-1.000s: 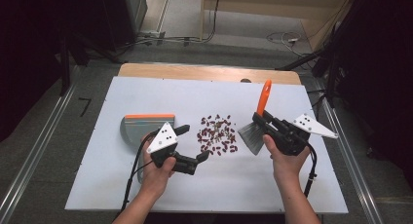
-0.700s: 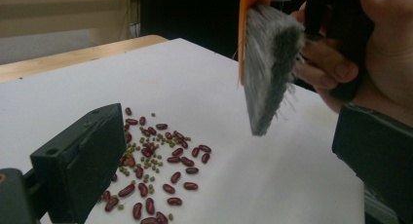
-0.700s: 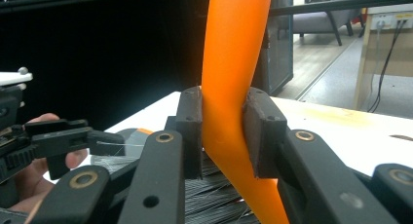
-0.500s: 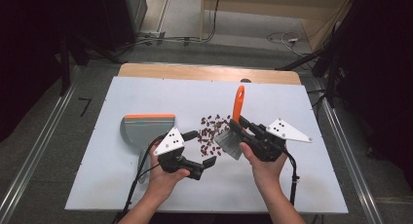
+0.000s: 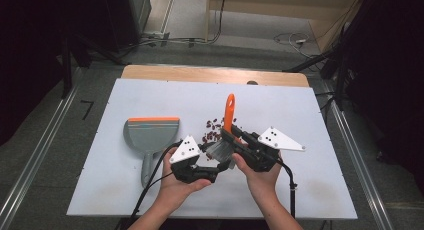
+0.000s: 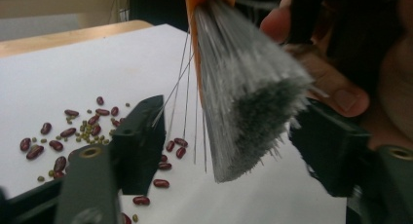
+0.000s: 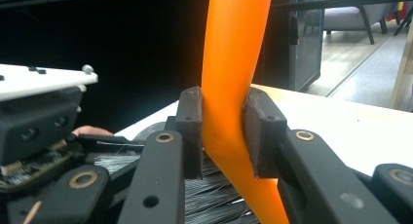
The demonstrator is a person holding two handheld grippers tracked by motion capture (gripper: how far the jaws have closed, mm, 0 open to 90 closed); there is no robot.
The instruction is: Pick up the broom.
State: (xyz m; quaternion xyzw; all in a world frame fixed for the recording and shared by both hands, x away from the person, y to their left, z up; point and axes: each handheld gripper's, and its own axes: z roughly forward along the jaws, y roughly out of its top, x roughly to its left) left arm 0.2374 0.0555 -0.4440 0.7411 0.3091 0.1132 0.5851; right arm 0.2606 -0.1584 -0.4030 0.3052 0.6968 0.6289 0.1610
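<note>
A brush with an orange handle [image 5: 229, 110] and grey bristles [image 5: 218, 150] stands tilted over a scatter of red and green beans [image 5: 214, 131] on the white table. My right gripper [image 5: 231, 136] is shut on the brush handle [image 7: 234, 87], which fills the gap between its jaws [image 7: 224, 131]. Just left of it, my left gripper [image 5: 217, 168] is open. In the left gripper view the bristles [image 6: 243, 102] hang between its spread jaws [image 6: 234, 146], above the beans [image 6: 73, 131]. A grey dustpan [image 5: 150, 135] with an orange lip lies flat to the left.
The white table [image 5: 300, 110] ends in a wooden strip [image 5: 200, 74] at the far side. Cables trail from both grippers toward the near edge. Metal rails [image 5: 350, 145] run along both sides of the table. The left gripper's white plate [image 7: 44, 80] shows in the right gripper view.
My right gripper has carried the brush left from the table's right side to the beans. The left gripper has shifted right, and the bristles now hang between its jaws.
</note>
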